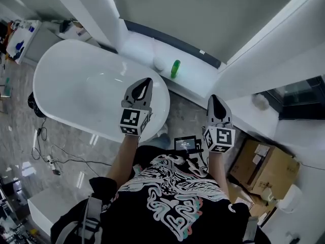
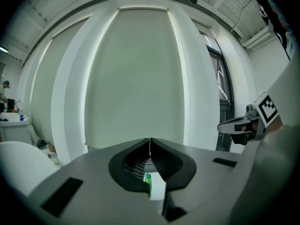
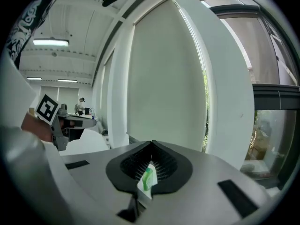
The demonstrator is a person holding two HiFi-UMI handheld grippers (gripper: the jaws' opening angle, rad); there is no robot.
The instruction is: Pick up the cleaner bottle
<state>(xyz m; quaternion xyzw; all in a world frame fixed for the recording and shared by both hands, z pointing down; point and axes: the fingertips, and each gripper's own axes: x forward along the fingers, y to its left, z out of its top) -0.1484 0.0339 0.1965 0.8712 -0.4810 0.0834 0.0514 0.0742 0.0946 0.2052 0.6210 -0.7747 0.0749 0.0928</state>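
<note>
Grey left gripper: jaws together, tips meeting in a thin seam, nothing clamped. It is held out over the near rim of the white oval bathtub. Grey right gripper: jaws likewise closed tip to tip, empty, over the grey marbled floor to the right of the tub. Both point toward the long white window ledge beyond the tub.

Green plastic cleaner bottle: upright, about midway along that ledge, close to its tub-side edge, well apart from both grippers.
- Left gripper view: left gripper shut; the bottle shows only through the opening below the closed tips, far off.
- Right gripper view: right gripper shut; the bottle shows the same way.

White rounded object: on the ledge, just left of the bottle; kind not discernible.

Brown cardboard box: on the floor at lower right.

Small black screen: between the person's forearms.
</note>
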